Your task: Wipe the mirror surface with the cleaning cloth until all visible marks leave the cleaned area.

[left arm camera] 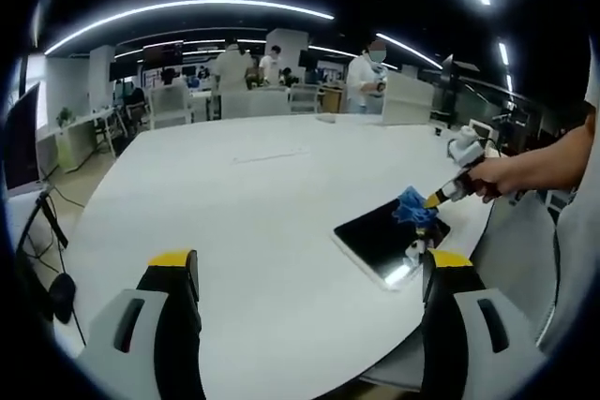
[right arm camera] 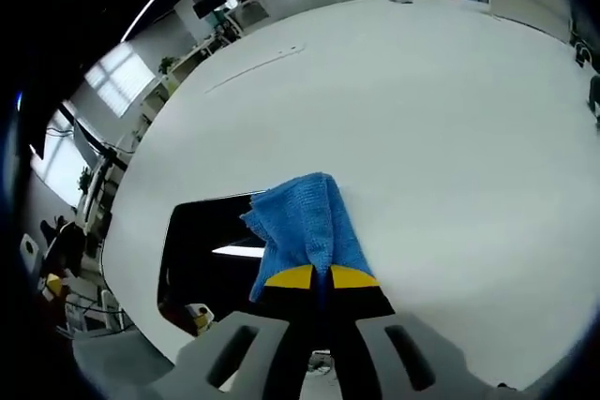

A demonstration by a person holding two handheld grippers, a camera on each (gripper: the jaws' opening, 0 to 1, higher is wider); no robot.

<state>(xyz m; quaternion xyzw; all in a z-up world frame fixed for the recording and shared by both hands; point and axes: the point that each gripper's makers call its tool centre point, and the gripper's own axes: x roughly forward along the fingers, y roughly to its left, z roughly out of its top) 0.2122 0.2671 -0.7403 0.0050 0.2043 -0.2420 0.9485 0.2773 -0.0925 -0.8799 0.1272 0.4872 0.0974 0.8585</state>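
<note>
Starting on the left side of the left gripper view: there's a dark monitor (left arm camera: 21,142) at the edge, cables hanging below it, then a row of desks and white chairs (left arm camera: 171,105) further back. Curved strip lights (left arm camera: 187,8) run across the dark ceiling. Your left claw (left arm camera: 309,274) sits wide apart at the bottom, yellow tips spread, holding nothing, hovering over bare bench.

The bench (left arm camera: 253,203) is a big white rounded top, pretty much clean apart from a faint line near the middle. A few people (left arm camera: 366,77) stand at the far end of the room.

Moving right, the mirror (left arm camera: 386,236) lies flat near the bench's right-hand edge, dark and reflective, with a bright glint at its near corner. The blue cleaning cloth (left arm camera: 412,205) rests on the mirror's far corner, pinched by the other claw, with your hand (left arm camera: 497,178) behind it.

In the right gripper view, the mirror (right arm camera: 202,250) is at lower left, reflecting a strip of ceiling light. Your right claw (right arm camera: 322,277) is pinched closed on the cleaning cloth (right arm camera: 305,227), which drapes over the mirror's right edge and partly onto the white bench (right arm camera: 422,119). Windows (right arm camera: 117,81) glow at the left of that view.
</note>
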